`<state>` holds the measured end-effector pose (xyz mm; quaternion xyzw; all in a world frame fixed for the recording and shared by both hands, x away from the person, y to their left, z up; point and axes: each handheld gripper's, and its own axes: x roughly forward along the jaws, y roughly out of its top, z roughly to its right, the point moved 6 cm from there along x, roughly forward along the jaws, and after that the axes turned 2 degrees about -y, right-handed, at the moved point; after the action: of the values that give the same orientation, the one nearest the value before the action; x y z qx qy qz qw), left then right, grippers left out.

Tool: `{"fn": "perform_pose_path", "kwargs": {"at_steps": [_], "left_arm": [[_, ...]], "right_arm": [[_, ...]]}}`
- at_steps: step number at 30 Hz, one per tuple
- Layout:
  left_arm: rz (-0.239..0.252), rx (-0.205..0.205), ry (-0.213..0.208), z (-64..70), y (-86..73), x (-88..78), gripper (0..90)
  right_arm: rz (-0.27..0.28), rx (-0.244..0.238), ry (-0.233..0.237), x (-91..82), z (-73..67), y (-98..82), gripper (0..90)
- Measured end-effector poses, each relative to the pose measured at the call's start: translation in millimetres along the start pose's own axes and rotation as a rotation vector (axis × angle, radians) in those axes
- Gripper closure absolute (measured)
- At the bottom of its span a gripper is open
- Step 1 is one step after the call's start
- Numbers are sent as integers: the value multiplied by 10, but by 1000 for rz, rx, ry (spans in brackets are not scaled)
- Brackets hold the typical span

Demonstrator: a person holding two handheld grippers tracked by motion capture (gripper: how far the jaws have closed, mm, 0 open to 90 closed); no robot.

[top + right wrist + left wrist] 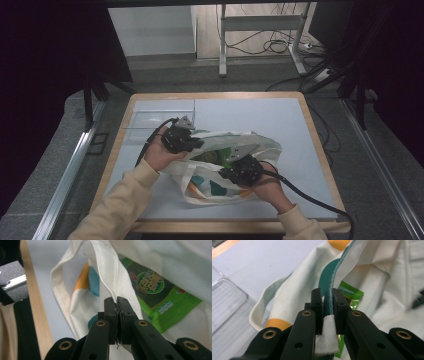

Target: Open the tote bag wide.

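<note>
left gripper [327,305] and right gripper [116,312] clamped on tote bag [260,145] rim; pull apart evenly, keeping green packet [152,290] inside.

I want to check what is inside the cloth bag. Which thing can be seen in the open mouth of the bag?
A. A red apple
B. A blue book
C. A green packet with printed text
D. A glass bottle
C: the right gripper view shows a green packet with a round printed label lying inside the white cloth bag, whose rim both grippers pinch in their jaws.
</note>
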<state>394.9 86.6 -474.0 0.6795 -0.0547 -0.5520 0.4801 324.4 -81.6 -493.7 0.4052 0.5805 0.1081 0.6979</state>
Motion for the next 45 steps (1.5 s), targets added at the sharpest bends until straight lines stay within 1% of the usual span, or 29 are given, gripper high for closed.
{"fn": "perform_pose_path", "kwargs": {"at_steps": [1, 3, 4, 5, 6, 11, 12, 13, 17, 20, 22, 24, 26, 30, 35, 37, 39, 40, 42, 45], "left_arm": [[-10, 8, 7, -24, 5, -5, 828], [0, 0, 24, -46, 30, 5, 828], [-9, 10, 37, -71, 35, -2, 829], [-8, 18, 59, -103, 46, -7, 830], [-11, 21, 66, -121, 51, -10, 832], [-17, 0, 75, -232, 77, 7, 833], [-11, -9, 79, -253, 87, 12, 833], [-5, -21, 82, -268, 99, 22, 833], [2, -37, 99, -347, 156, 28, 834], [5, -38, 112, -373, 204, 22, 835], [4, -38, 126, -397, 223, 26, 835], [5, -53, 130, -438, 233, 51, 835], [6, -63, 137, -483, 232, 76, 835], [8, -87, 142, -553, 234, 128, 836], [-3, -103, 160, -637, 251, 176, 836], [-7, -121, 167, -675, 241, 203, 837], [-12, -120, 170, -681, 229, 220, 837], [-10, -120, 169, -678, 224, 225, 836], [-9, -118, 163, -668, 212, 223, 832], [-5, -116, 157, -652, 202, 208, 820]], "right_arm": [[0, 1, 3, -4, -11, -8, 861], [-2, -1, 10, -13, -45, -36, 861], [-2, -2, 11, -14, -56, -46, 861], [-8, -4, 15, -14, -73, -59, 861], [-12, -14, 15, -12, -92, -71, 861], [-17, -28, 32, -17, -169, -98, 861], [-22, -24, 34, -20, -186, -106, 861], [-21, -31, 37, -19, -196, -111, 862], [-28, -43, 45, -21, -255, -137, 863], [-29, -45, 55, -20, -271, -151, 864], [-22, -36, 69, -24, -279, -159, 864], [-16, -13, 87, -22, -269, -179, 865], [-14, -2, 98, -16, -259, -197, 867], [-28, -9, 114, 6, -291, -225, 866], [-40, -18, 122, 41, -328, -251, 866], [-59, -22, 126, 76, -361, -275, 866], [-79, -30, 124, 119, -369, -307, 865], [-89, -25, 124, 135, -359, -321, 865], [-89, -12, 132, 147, -329, -332, 864], [-91, -15, 130, 154, -324, -337, 859]]}}
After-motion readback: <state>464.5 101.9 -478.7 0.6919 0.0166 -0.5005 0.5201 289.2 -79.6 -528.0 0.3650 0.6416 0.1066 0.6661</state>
